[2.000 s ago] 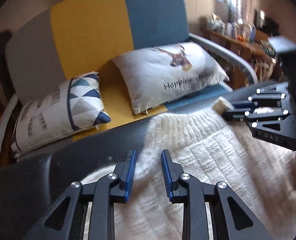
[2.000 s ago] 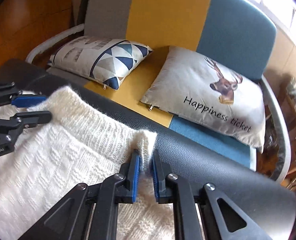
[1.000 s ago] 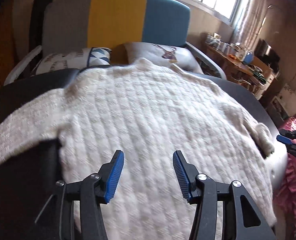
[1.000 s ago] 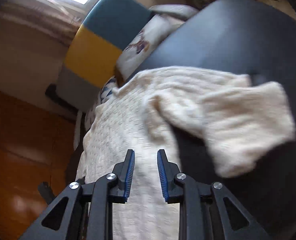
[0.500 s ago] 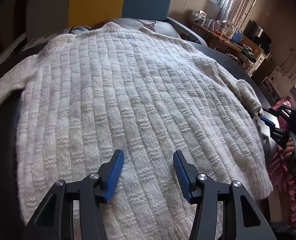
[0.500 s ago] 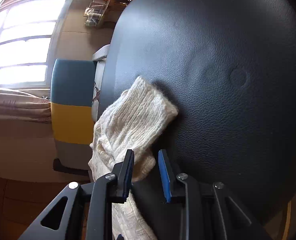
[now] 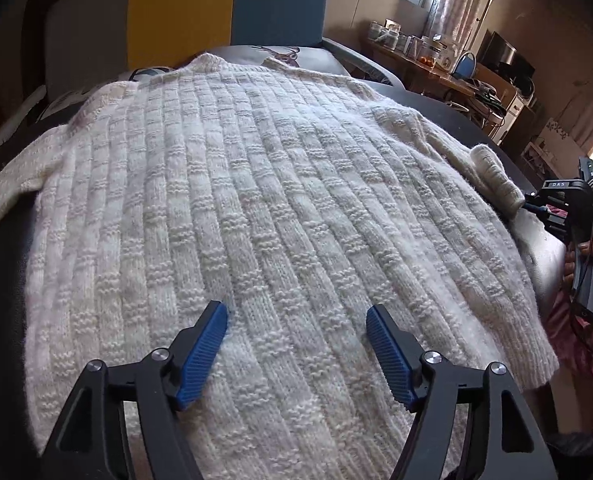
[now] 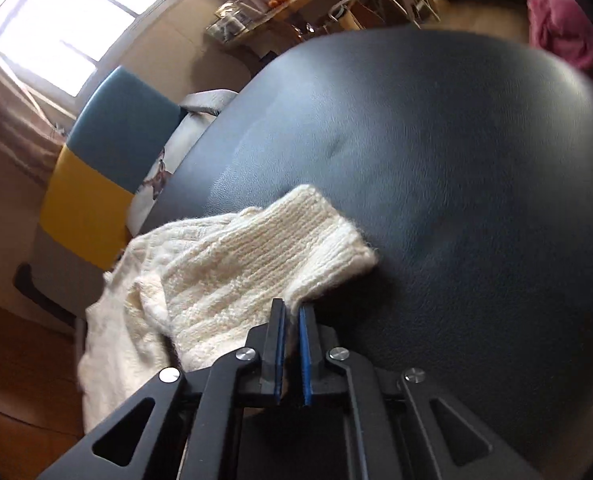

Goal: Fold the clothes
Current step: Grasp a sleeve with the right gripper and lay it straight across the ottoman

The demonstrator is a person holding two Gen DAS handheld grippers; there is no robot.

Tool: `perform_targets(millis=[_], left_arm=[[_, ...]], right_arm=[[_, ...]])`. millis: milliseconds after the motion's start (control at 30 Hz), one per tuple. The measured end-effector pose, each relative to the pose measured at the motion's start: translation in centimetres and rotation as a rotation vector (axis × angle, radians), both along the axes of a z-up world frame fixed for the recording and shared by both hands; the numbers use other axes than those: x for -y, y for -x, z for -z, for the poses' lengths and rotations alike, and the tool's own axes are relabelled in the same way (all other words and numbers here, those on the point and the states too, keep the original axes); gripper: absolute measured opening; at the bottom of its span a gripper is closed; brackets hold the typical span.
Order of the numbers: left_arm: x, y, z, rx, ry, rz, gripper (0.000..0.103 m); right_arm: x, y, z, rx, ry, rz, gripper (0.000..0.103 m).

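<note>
While cream sweater lies flat unfolded on bench, right tool pinches its cuff; left tool gapes empty above hem.

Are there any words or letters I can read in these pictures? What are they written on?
"DAS": white letters on the black body of the right gripper, seen from the left wrist camera.
The deer cushion behind the white knit sweater shows part of its picture only; no words can be read on it.
Jars and boxes on the far side table are too small and blurred to read.
Nothing else is readable.
</note>
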State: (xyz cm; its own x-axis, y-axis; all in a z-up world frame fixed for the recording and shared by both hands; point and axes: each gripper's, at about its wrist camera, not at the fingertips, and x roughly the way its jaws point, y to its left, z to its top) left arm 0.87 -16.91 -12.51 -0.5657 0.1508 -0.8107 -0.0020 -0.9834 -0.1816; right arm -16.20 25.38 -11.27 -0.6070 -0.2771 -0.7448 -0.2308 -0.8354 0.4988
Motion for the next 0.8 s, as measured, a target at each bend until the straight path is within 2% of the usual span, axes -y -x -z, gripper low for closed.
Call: perform_targets(millis=[133,167,233,367,467,500,567,700,800], left_arm=[[0.4,-0.1,0.0,-0.002,-0.019,-0.002,0.073],[0.4,-0.1,0.0,-0.004,-0.024,-0.003,0.074],[0.4,-0.1,-0.1,-0.006,-0.024,-0.005,0.074],[0.2,0.1,-0.1,-0.003,-0.004,0.001,0.077],[0.2,0.2,-0.1,0.001,0.015,0.01,0.078],[0.1,0.3,-0.1,0.005,0.021,0.012,0.078],[0.2,0.4,-0.2,0.013,0.024,0.015,0.078],[0.1,0.6,-0.2,0.029,0.034,0.023,0.078],[-0.1,0.6,-0.3,0.048,0.059,0.034,0.078]], right_arm=[[-3.2,-1.8,-4.3,-0.072,-0.193,0.059,0.005],[-4.2,-2.2,-4.9,-0.075,-0.241,0.087,0.005],[-7.0,-2.5,-4.8,-0.041,-0.269,0.144,0.005],[-11.9,-4.0,-1.8,0.073,-0.165,0.257,0.008],[-14.7,-6.5,0.2,0.067,0.06,0.338,0.012],[-15.1,-7.2,0.1,0.055,0.063,0.352,0.015],[-14.6,-7.8,-1.2,-0.01,0.01,0.318,0.015],[-10.7,-5.1,-3.5,-0.072,-0.043,0.118,0.017],[-9.7,-3.0,-2.2,-0.016,-0.079,0.077,0.017]])
